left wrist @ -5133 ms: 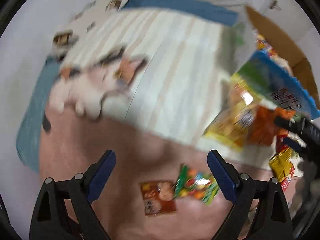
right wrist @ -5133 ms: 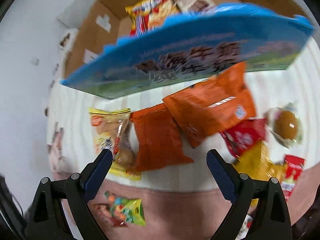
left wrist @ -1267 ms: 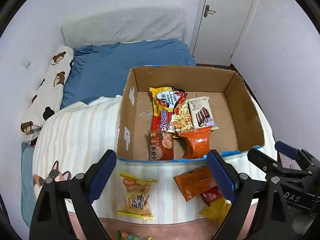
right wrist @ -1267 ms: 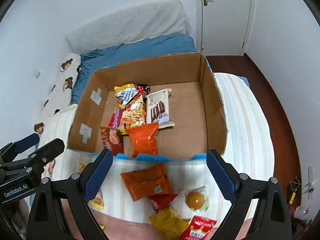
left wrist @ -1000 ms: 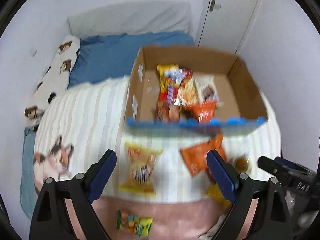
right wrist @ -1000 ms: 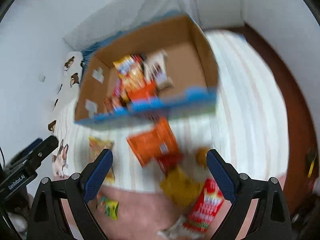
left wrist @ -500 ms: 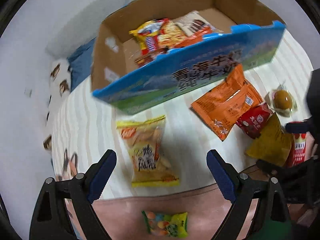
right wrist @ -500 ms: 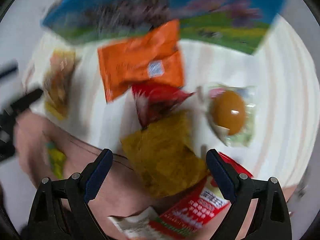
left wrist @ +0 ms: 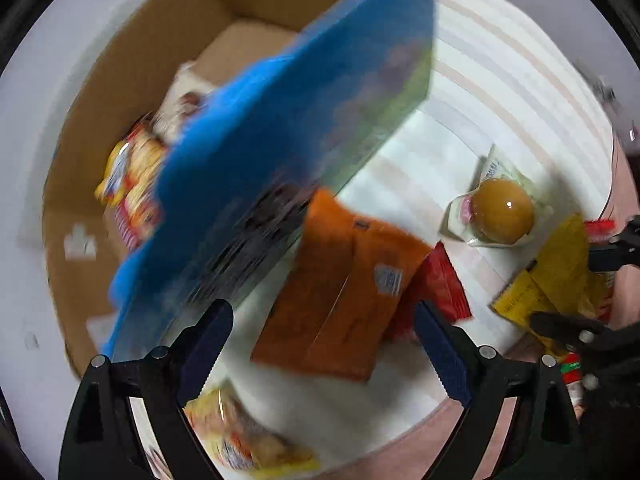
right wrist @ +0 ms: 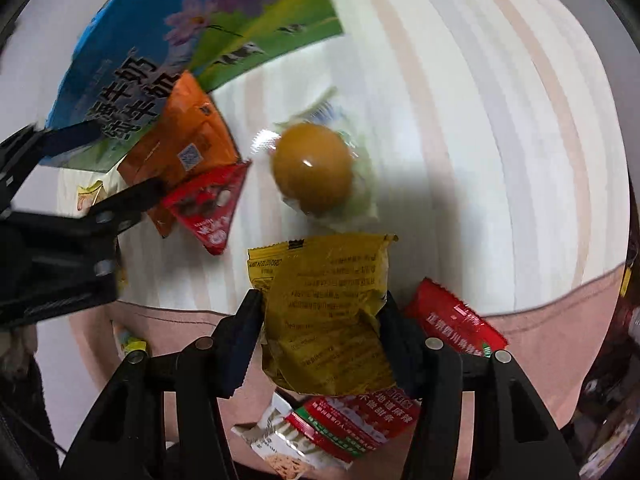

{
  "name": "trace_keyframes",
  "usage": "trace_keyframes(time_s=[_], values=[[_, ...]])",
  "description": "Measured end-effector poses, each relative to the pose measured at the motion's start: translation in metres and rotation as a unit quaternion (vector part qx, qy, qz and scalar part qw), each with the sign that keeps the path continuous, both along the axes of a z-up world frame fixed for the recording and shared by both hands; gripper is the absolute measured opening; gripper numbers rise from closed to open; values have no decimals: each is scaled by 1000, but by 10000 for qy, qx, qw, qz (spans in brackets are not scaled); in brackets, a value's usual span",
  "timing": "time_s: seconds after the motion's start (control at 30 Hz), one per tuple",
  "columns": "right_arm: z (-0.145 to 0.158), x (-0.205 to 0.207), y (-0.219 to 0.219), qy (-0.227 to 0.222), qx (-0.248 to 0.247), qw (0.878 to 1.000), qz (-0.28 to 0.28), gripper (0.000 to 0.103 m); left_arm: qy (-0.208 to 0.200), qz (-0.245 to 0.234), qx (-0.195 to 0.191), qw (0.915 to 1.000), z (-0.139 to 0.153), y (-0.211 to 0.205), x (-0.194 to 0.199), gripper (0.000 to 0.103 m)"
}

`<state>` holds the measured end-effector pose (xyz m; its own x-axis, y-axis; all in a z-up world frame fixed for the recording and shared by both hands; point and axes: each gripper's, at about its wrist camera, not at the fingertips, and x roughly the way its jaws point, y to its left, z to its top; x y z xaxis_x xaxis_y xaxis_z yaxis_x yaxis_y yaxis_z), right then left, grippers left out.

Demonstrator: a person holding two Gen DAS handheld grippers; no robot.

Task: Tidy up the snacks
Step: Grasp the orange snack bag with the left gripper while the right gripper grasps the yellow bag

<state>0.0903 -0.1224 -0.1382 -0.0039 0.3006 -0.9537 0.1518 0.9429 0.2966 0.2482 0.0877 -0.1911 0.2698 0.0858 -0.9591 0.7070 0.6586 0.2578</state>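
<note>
As its jaws close steeply downward, the right gripper pinches a crinkled yellow foil snack packet at the striped bedspread's edge, apparently already pressing its sides. Alongside, the left gripper hovers spread over a flat orange snack pouch, jaws narrowing slightly, beside the blue-fronted cardboard box; bare bedspread lies beyond the wrapped brown bun

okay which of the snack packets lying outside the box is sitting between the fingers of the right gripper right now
The yellow packet. It alone lies between the right gripper's closing fingers; the orange packet, the small red packet and the round brown snack lie farther off on the striped sheet.
</note>
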Motion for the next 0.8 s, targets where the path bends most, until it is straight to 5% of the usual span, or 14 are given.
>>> trace_keyframes(time_s=[0.07,0.1,0.23,0.27,0.37,0.53,0.6,0.67,0.8], values=[[-1,-7,-1,3,-35,10000,-4,60,119,-99,71,9999,-10,-2,-1,56],[0,-8,-1,-2,-41,10000,-9,60,266,-3,2,9996,-14,0,-1,48],[1,-14,5,5,48,10000,-26,60,471,744,-260,9958,-16,23,-6,43],[-1,-16,6,37,128,9999,-38,60,672,1279,-360,9889,-18,38,-7,43],[-7,-16,14,157,400,9990,-96,60,1304,2846,-891,9456,-24,92,-18,43],[-22,-20,38,486,879,9949,-69,62,1923,4150,-1768,8715,-38,157,-52,48],[-23,-16,45,568,856,9947,72,80,2242,4476,-2041,8413,-49,175,-64,54],[-20,-16,51,493,699,9961,200,85,2282,4561,-2162,8325,-55,186,-70,64],[-5,-19,61,365,334,9978,445,85,2147,4505,-2074,8414,-55,192,-72,66]])
